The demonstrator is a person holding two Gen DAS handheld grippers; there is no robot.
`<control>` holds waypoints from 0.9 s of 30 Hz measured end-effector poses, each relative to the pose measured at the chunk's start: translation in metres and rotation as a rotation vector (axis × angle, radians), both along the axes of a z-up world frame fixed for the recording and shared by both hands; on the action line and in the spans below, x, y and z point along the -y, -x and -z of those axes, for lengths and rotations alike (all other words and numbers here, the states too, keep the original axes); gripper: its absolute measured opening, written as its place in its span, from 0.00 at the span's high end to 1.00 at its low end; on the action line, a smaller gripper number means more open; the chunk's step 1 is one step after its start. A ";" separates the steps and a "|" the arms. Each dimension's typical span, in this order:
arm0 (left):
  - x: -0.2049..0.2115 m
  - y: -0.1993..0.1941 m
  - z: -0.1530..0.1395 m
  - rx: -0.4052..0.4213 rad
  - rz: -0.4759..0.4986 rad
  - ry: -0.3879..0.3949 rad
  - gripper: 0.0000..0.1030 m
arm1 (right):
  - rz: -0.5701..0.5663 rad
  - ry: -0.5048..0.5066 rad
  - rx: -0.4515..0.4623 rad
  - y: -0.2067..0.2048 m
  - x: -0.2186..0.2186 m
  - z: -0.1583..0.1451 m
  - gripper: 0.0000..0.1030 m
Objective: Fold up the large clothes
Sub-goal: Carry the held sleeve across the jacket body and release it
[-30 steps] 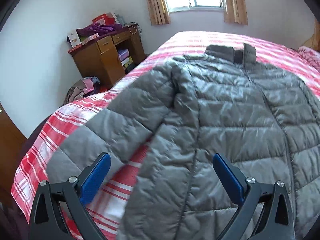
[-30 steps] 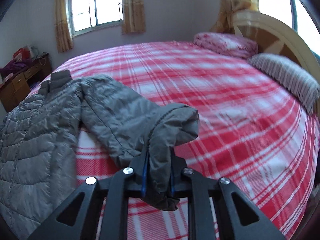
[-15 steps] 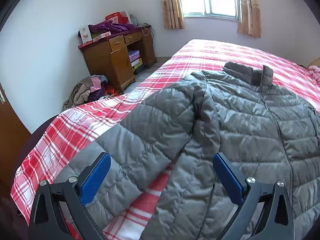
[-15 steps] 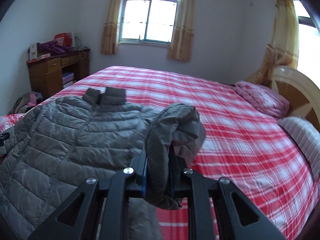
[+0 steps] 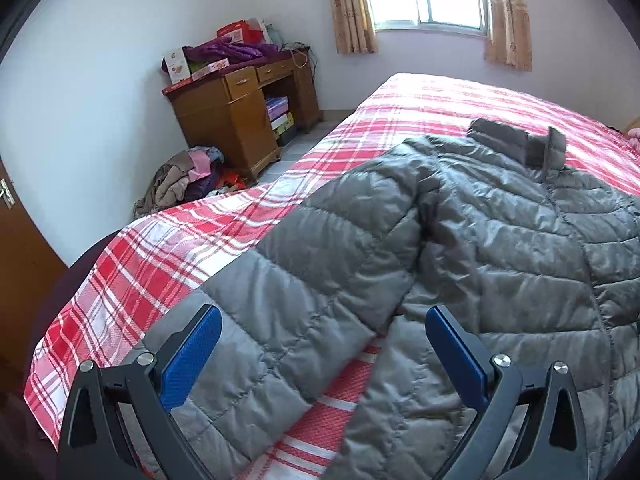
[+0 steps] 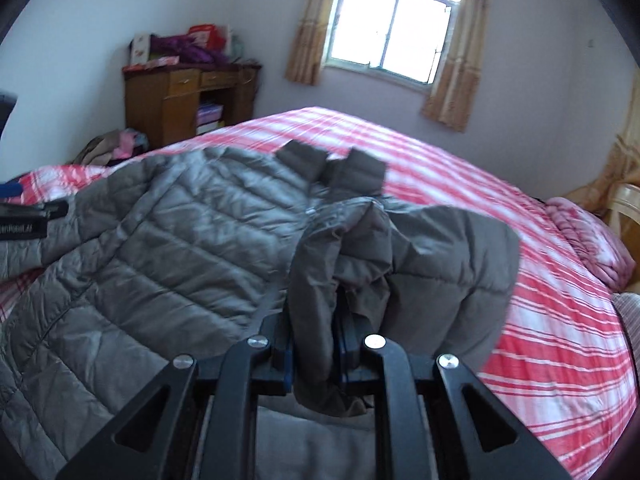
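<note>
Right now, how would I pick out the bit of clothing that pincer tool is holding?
Find the red plaid bed; a grey puffer jacket lies spread on it. The right gripper is shut on the cuff end of the jacket's sleeve, lifted over the jacket's body. Unlike the other sleeve, which lies flat on the bed, this one is bunched and raised.

A bed (image 5: 224, 240) with a red-and-white plaid cover carries a grey quilted down jacket (image 5: 500, 248), spread flat directly ahead of both tongs, collar on the far side. Pink pillows (image 6: 580, 236) lie on it far right of the right tongs.
</note>
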State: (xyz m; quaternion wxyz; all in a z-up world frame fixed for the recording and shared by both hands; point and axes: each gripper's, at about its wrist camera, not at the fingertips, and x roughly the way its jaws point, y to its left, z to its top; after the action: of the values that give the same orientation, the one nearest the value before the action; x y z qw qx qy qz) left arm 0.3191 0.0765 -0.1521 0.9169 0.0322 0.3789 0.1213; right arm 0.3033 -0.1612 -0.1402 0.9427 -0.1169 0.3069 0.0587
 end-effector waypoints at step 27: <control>0.178 -0.022 -0.008 -0.092 0.323 0.133 0.01 | 0.159 -0.081 -0.032 0.071 0.108 0.032 0.13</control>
State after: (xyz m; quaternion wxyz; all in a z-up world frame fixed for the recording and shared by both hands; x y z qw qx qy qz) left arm 0.3415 -0.1016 -0.1445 0.9063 0.0375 0.4174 -0.0543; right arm 0.2328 -0.2694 -0.1722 0.9434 -0.0530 0.3275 -0.0023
